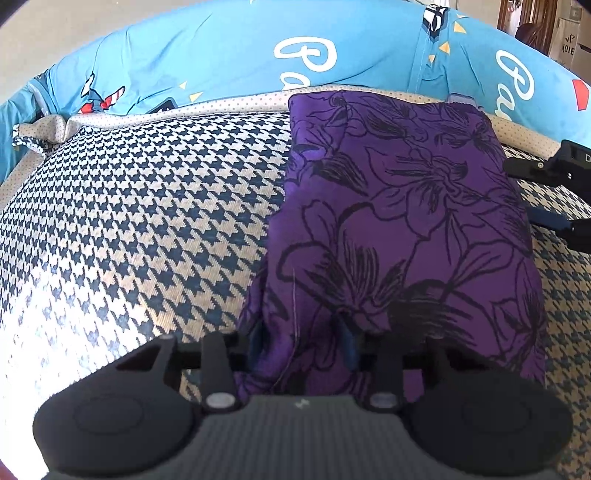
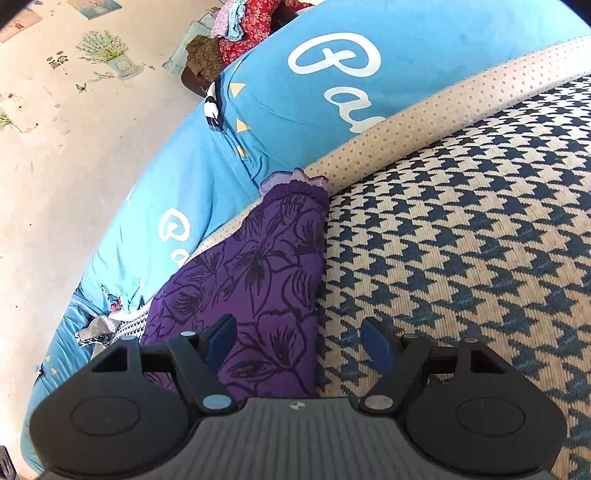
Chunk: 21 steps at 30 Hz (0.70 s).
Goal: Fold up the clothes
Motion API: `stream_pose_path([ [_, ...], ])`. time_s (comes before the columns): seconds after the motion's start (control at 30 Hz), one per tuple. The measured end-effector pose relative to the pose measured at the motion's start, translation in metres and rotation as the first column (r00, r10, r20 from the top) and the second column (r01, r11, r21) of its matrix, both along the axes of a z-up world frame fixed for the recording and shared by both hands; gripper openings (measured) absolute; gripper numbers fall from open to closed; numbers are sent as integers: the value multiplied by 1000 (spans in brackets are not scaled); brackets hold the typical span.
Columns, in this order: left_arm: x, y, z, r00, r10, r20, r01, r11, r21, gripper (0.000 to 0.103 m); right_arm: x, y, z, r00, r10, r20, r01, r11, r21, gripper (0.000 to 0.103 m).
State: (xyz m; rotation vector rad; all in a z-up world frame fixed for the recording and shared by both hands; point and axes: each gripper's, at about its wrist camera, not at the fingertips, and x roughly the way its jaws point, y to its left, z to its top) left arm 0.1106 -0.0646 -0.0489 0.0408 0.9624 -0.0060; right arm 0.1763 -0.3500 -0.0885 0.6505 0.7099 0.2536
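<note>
**Purple garment on the houndstooth cover, left gripper pinching its near edge**

In the left wrist view, the houndstooth cover point(image 1: 147, 206) fills the 9 o'clock side, bare and unobstructed. A dotted beige border point(image 1: 207, 107) runs along its far edge, and beyond that lies a blue sheet point(image 1: 221, 48) with white script reading "Pa…", cut off by folds. The purple floral garment point(image 1: 406, 206) lies folded from 12 toward 5 o'clock. The left gripper point(image 1: 301, 339) sits at 6 o'clock, its blue fingers point(image 1: 349, 345) drawn in and pressed on a bunched fold of the garment's near edge. At 3 o'clock the right gripper point(image 1: 550, 195) pokes in beside the cloth, apart from it.

In the right wrist view, a wall with lavender stickers point(image 2: 105, 50) is at 10 o'clock, and a heap of red and patterned clothes point(image 2: 243, 26) at 12. The garment point(image 2: 251, 280) runs from centre to 7 o'clock. The right gripper point(image 2: 297, 341) has its fingers spread wide, the garment's edge between them, untouched.
</note>
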Motion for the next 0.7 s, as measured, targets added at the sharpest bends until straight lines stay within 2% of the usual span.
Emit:
stream_pose_path([
  [0.1, -2, -9, 3, 999, -38, 31, 37, 999, 32, 39, 6, 1, -4, 999, 24, 24, -25, 1000, 14, 74],
  [0.23, -2, -17, 1, 997, -71, 18, 70, 997, 33, 38, 12, 7, -7, 998, 35, 53, -36, 999, 4, 71],
  [0.33, 0, -19, -2, 997, -76, 14, 76, 996, 47, 39, 18, 12, -11, 997, 38, 64, -38, 999, -3, 60],
  [0.4, 3, -17, -3, 998, -69, 10, 69, 997, 38, 40, 22, 13, -14, 998, 42, 56, -44, 999, 23, 43],
  [0.43, 4, -18, -4, 998, -68, 10, 68, 997, 37, 40, 24, 13, -16, 998, 45, 46, -47, 998, 44, 39],
  [0.5, 6, -19, -4, 998, -66, 12, 66, 997, 36, 40, 26, 12, -21, 999, 28, 28, -31, 996, 86, 32],
  [0.6, 8, -20, -5, 998, -65, 16, 64, 997, 38, 40, 26, 13, -20, 1000, 10, 18, -11, 996, 87, 21],
  [0.7, 10, -21, -5, 998, -63, 20, 62, 997, 35, 40, 24, 12, -15, 1000, -15, 13, 13, 994, 108, 15],
])
